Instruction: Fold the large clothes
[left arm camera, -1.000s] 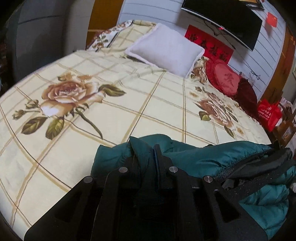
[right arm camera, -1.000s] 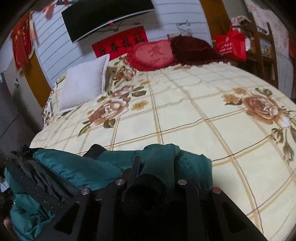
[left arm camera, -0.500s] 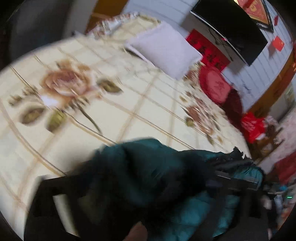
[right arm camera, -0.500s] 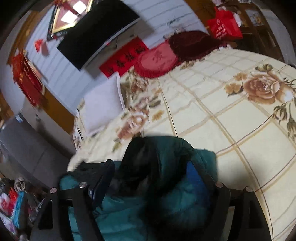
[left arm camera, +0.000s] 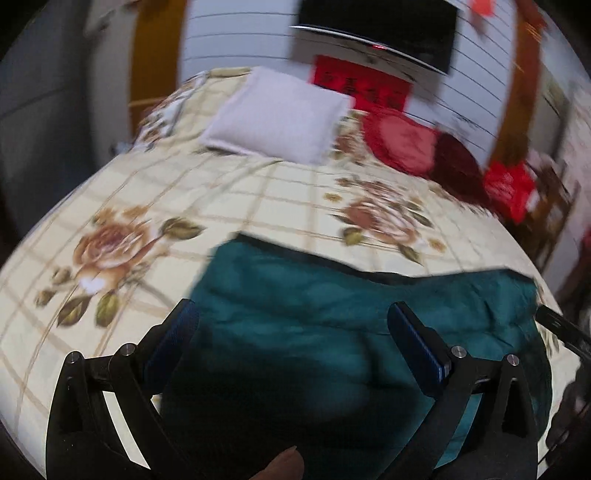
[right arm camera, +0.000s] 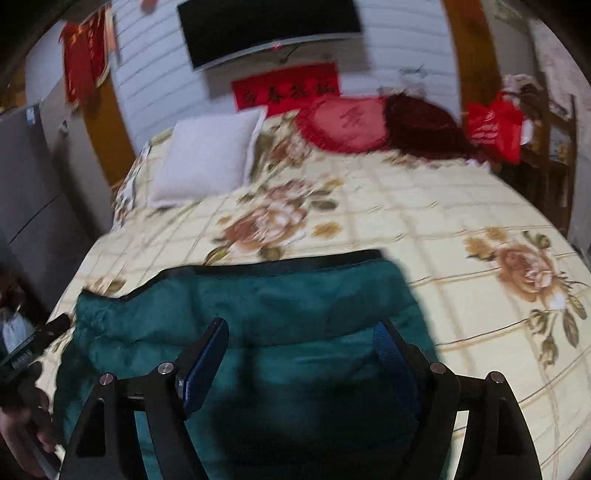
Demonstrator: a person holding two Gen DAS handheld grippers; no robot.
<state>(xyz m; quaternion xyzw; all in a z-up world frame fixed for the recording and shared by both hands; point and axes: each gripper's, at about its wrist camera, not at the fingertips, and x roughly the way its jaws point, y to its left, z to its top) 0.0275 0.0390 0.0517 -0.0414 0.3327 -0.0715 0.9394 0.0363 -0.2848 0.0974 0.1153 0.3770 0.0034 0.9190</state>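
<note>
A dark teal padded jacket (left arm camera: pixel 332 314) lies spread on the near part of the bed (left arm camera: pixel 280 192), its black-trimmed far edge running straight across. In the left wrist view my left gripper (left arm camera: pixel 291 317) hangs above the jacket's left part, jaws wide open and empty. In the right wrist view the jacket (right arm camera: pixel 280 306) fills the lower middle, and my right gripper (right arm camera: pixel 301 332) stands open over its right part, holding nothing. The blue pads (right arm camera: pixel 203 362) touch no cloth. The other gripper's black tip (right arm camera: pixel 33 347) shows at the left edge.
The bed has a cream sheet with rose prints (right arm camera: pixel 528 266). At its head lie a white pillow (right arm camera: pixel 207 155), a red heart cushion (right arm camera: pixel 347 122) and a dark red cushion (right arm camera: pixel 424 125). A wooden chair with a red bag (right arm camera: pixel 495 125) stands at the right. A screen (right arm camera: pixel 269 29) hangs on the wall.
Both grippers, shut on bunched jacket cloth a second ago, have opened and let go. They have risen, and the jacket now lies flatter on the bed.
</note>
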